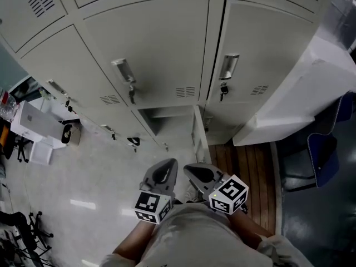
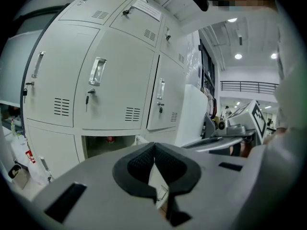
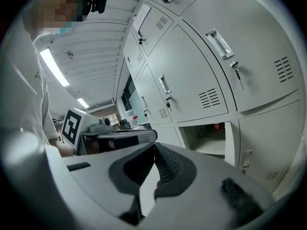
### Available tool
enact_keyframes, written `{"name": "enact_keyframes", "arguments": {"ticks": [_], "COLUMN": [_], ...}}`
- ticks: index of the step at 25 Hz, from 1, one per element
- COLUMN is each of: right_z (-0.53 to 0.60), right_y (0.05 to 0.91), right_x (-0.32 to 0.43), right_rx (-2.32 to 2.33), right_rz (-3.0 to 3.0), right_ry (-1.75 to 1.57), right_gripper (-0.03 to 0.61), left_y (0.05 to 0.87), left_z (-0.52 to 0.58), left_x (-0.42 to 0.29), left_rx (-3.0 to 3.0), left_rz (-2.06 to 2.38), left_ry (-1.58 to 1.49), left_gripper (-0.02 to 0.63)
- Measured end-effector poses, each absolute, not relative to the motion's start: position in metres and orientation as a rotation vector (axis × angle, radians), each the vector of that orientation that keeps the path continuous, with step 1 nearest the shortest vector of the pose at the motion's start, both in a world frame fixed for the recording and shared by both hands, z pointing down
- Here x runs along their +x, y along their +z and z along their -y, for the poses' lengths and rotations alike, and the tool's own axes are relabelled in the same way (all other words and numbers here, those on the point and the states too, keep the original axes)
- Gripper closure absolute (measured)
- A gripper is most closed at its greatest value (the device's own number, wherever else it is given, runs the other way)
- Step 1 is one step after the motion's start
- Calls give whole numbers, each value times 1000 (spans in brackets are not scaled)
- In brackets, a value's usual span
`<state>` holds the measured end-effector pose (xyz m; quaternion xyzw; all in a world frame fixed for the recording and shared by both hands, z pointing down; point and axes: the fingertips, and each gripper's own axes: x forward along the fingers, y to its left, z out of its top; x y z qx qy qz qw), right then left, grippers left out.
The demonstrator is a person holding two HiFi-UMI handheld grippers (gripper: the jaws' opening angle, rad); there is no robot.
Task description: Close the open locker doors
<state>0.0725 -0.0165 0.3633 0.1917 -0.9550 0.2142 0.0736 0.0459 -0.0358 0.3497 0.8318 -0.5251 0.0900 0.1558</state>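
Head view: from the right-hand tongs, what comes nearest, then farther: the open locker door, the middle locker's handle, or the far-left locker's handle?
1. Open locker door, low, just ahead of the right tongs.
2. Middle locker's handle, higher, to the left.
3. Far-left locker's handle, farthest left.

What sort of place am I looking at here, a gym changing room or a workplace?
Probably a locker area in a workplace or lab: a wall of grey metal lockers with keyed handles, one low compartment open, and strip lights overhead.
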Motion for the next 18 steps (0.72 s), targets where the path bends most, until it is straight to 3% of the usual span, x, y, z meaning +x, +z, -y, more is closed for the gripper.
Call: {"name": "enact_keyframes", "arguments": {"ticks": [18], "right_z": [52], "right_y": [390], "right_x": [151], "right_rx": [905], "right_rz": [2756], "right_ry": [787], "right_gripper": [551], "left_y": [376], "left_z": [63], "left_x": [95], "left_rx": [2456], "left_rz": [1267], "left_ry": [347], "left_gripper": [598]}}
